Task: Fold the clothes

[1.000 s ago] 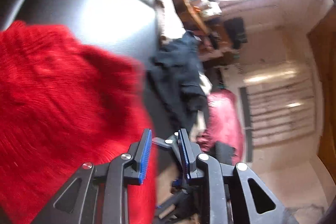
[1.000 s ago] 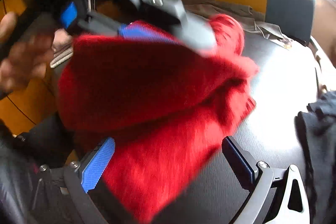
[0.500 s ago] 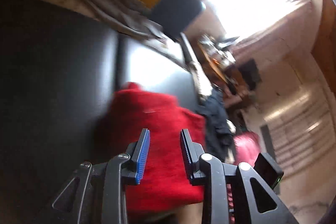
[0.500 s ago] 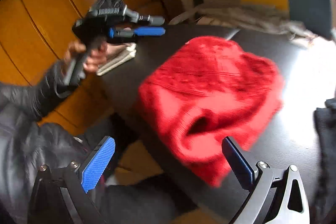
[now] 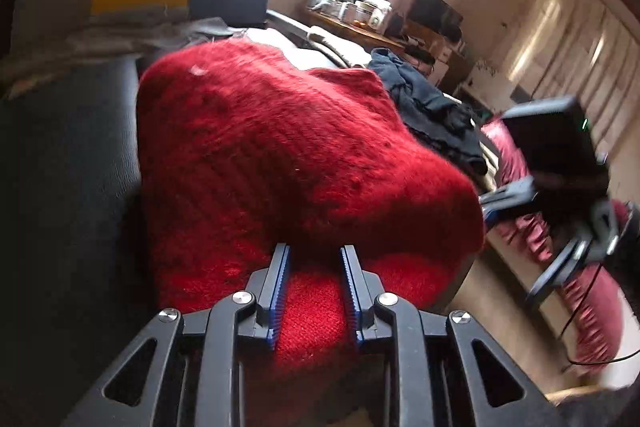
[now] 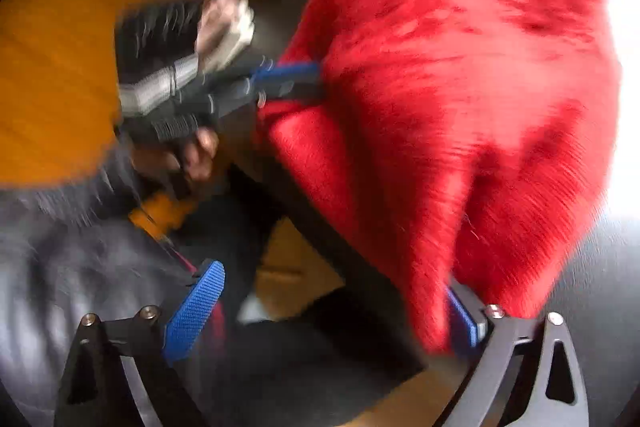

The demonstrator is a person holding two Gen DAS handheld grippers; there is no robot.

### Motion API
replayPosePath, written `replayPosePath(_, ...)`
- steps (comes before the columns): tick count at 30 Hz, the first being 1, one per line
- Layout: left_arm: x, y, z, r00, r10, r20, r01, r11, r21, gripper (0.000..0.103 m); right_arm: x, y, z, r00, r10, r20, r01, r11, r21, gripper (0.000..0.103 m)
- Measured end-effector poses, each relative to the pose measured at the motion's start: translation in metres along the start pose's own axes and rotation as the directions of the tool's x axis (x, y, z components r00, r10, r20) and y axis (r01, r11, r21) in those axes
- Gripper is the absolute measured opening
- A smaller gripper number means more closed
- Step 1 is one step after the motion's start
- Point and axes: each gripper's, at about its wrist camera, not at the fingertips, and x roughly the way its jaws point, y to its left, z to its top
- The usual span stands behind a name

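on dark table [image 5: 72, 155], red sweater [image 5: 280, 147]

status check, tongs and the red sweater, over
Left tongs closing at fuzzy red knitted sweater near edge, knit between pads. Right tongs open wide, one pad under red hem. Dark blue crumpled garment beyond, not blocking.

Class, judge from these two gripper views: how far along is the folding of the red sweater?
Done: the red sweater lies bunched, partly doubled over, on the black table.
In hand: the left gripper is closing around its near edge; the right gripper stands open at its hanging corner.
Left: flattening it; the dark blue garment lies unfolded.
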Motion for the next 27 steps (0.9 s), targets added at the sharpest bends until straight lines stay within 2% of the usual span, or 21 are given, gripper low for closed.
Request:
replayPosePath(2,-0.006,0.001,0.003,1.0,-0.02,0.019,0.02,1.0,-0.009,0.027,-0.021,-0.001,-0.007,0.995,-0.001,0.096,-0.003,0.999,0.044,0.098)
replayPosePath(4,-0.008,0.008,0.003,0.998,-0.053,0.028,0.054,0.997,-0.049,0.027,-0.044,0.001,-0.007,0.977,-0.047,0.208,0.035,0.998,0.059,0.098)
replayPosePath(7,-0.011,0.017,0.003,0.996,-0.074,0.046,0.078,0.993,-0.093,0.027,-0.068,0.0,0.01,0.921,-0.141,0.363,0.119,0.989,0.083,0.098)
replayPosePath(10,-0.007,0.012,0.003,0.994,-0.078,0.07,0.085,0.991,-0.104,0.028,-0.058,-0.006,0.036,0.887,-0.263,0.379,0.24,0.965,0.108,0.098)
replayPosePath(12,-0.013,0.01,-0.001,0.994,-0.077,0.079,0.085,0.992,-0.093,0.029,-0.042,-0.019,0.052,0.881,-0.322,0.346,0.288,0.946,0.149,0.098)
replayPosePath(14,-0.017,0.01,-0.005,0.993,-0.08,0.09,0.088,0.992,-0.086,0.029,-0.031,-0.032,0.062,0.88,-0.357,0.313,0.309,0.931,0.193,0.09)
replayPosePath(15,-0.019,0.01,-0.006,0.992,-0.083,0.097,0.091,0.992,-0.084,0.029,-0.027,-0.037,0.066,0.879,-0.371,0.299,0.317,0.924,0.213,0.076)
replayPosePath(16,-0.021,0.011,-0.006,0.991,-0.087,0.102,0.096,0.992,-0.083,0.029,-0.025,-0.04,0.07,0.879,-0.378,0.29,0.32,0.92,0.227,0.049)
replayPosePath(18,-0.024,0.012,-0.007,0.989,-0.096,0.112,0.105,0.991,-0.082,0.03,-0.022,-0.045,0.077,0.877,-0.391,0.28,0.328,0.912,0.247,0.019)
replayPosePath(19,-0.024,0.012,-0.006,0.989,-0.098,0.11,0.106,0.992,-0.075,0.03,-0.025,-0.038,0.079,0.866,-0.408,0.289,0.35,0.907,0.233,0.016)
replayPosePath(22,-0.023,0.012,-0.007,0.989,-0.112,0.099,0.117,0.992,-0.055,0.031,-0.039,-0.001,0.081,0.797,-0.521,0.305,0.5,0.853,0.15,0.014)
replayPosePath(24,-0.02,0.013,-0.01,0.988,-0.131,0.086,0.136,0.99,-0.047,0.031,-0.05,0.005,0.069,0.729,-0.613,0.304,0.594,0.788,0.162,0.013)
replayPosePath(25,-0.009,0.014,-0.01,0.991,-0.135,0.024,0.136,0.99,-0.045,0.031,-0.056,0.008,0.063,0.692,-0.655,0.303,0.638,0.751,0.167,0.013)
replayPosePath(26,-0.001,0.014,-0.01,0.992,-0.122,-0.017,0.121,0.992,-0.046,0.03,-0.057,0.005,0.057,0.67,-0.684,0.29,0.661,0.727,0.186,0.013)
replayPosePath(27,0.002,0.014,-0.01,0.993,-0.117,-0.02,0.116,0.992,-0.052,0.03,-0.05,-0.014,0.047,0.693,-0.678,0.245,0.637,0.735,0.233,0.013)
